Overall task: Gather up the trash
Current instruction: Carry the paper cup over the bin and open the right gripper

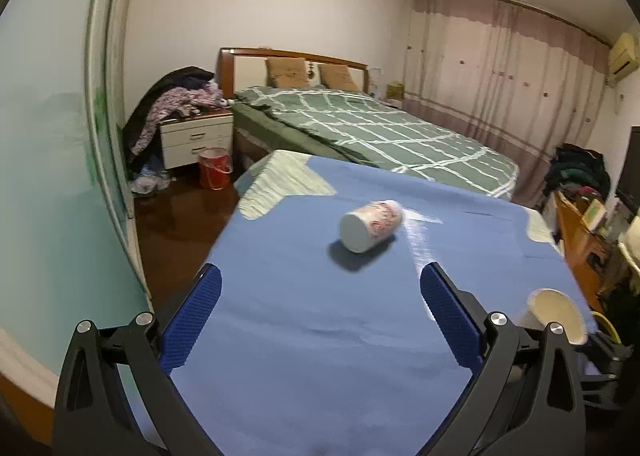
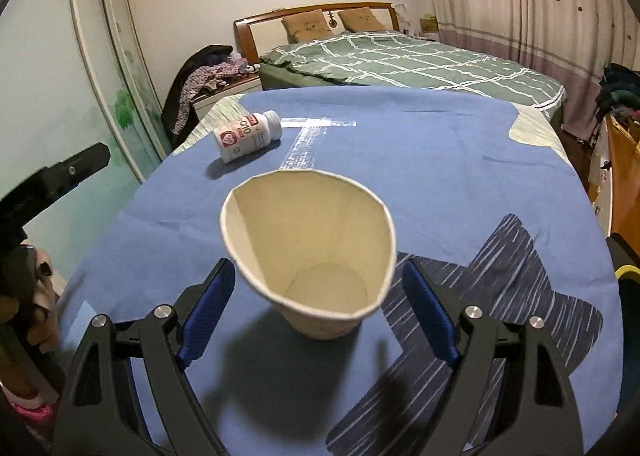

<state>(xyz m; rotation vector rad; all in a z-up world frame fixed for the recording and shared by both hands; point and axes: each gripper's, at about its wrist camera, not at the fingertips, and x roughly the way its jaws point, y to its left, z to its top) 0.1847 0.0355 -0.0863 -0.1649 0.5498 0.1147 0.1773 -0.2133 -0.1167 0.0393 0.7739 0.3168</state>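
A white pill bottle (image 1: 370, 226) with a red label lies on its side on the blue tablecloth (image 1: 304, 336), ahead of my left gripper (image 1: 320, 296), which is open and empty. The bottle also shows in the right wrist view (image 2: 248, 136) at the far left. A crumpled paper cup (image 2: 312, 256) sits between the fingers of my right gripper (image 2: 318, 296); the pads stand apart from its sides, and the cup's shadow falls on the cloth below it. The cup also appears in the left wrist view (image 1: 558, 314) at the right.
A bed (image 1: 380, 128) with a green checked cover stands beyond the table. A red bucket (image 1: 215, 168) sits on the floor by a white nightstand (image 1: 196, 138) piled with clothes. A dark striped patch (image 2: 500, 296) lies on the cloth. Clutter (image 1: 580, 176) fills the right side.
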